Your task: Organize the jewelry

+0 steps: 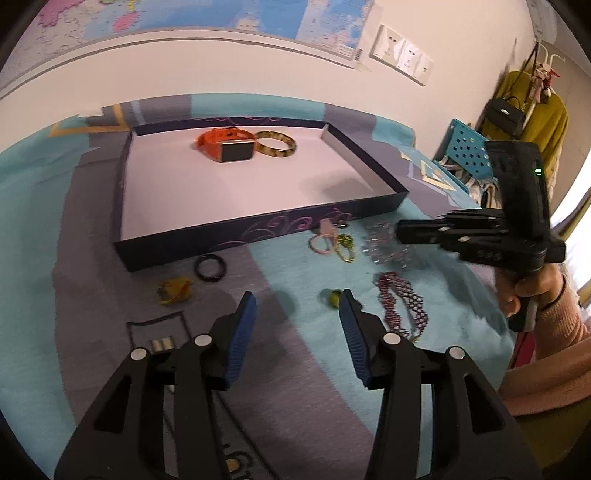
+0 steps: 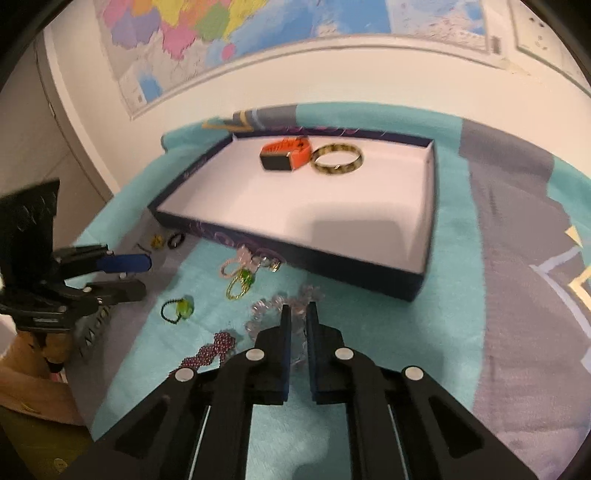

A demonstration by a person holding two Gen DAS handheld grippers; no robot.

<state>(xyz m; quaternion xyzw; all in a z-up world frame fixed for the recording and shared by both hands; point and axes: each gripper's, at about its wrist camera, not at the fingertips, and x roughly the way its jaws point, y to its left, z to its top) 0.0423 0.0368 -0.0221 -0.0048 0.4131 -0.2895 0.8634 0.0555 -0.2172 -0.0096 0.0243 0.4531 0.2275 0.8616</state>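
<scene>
A dark blue tray with a white floor holds an orange watch and a mottled bangle. Loose jewelry lies in front of it on the cloth: a clear crystal bracelet, a purple beaded necklace, pink and green pieces, a black ring. My left gripper is open and empty above the cloth. My right gripper hovers over the crystal bracelet, jaws nearly closed with a narrow gap, holding nothing that I can see.
A teal and grey cloth covers the table. A yellow piece and a small green charm lie near the left gripper. A blue perforated crate and hanging clothes stand at the right. A wall map hangs behind.
</scene>
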